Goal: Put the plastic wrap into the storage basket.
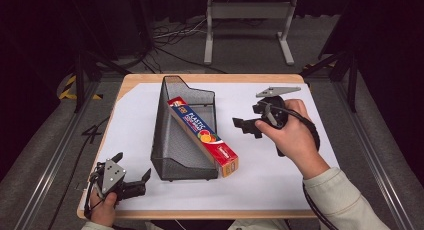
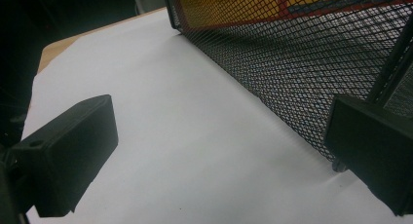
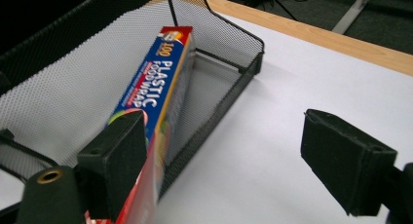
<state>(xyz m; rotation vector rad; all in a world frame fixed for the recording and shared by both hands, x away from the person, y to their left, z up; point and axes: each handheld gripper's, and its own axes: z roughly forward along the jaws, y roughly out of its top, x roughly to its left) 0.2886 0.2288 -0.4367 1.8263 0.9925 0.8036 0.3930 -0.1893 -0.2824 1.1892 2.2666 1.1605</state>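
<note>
One black mesh file holder stands on the white sheet covering the wooden table, tall end away from the person, low end toward them.

One box of plastic food wrap lies slanted in the holder, far end inside against the mesh, near end jutting out over the low front right corner. In the right gripper view the box reads "100 PLASTIC FOOD WRAP"; its lower end is cut off by the picture edge and partly hidden behind the nearer jaw.

Left gripper: held low at the near left corner of the table, jaws spread wide with nothing between them. The hand is partly cut off at the bottom edge. In the left gripper view the holder's mesh wall runs just beside one jaw (touching or not: cannot tell), with the box's yellow and red print blurred behind the mesh.

Right gripper: held above the sheet to the right of the holder, pointing toward the box, jaws well apart and empty. The right hand covers much of its body; the grey plate shows on top.
</note>
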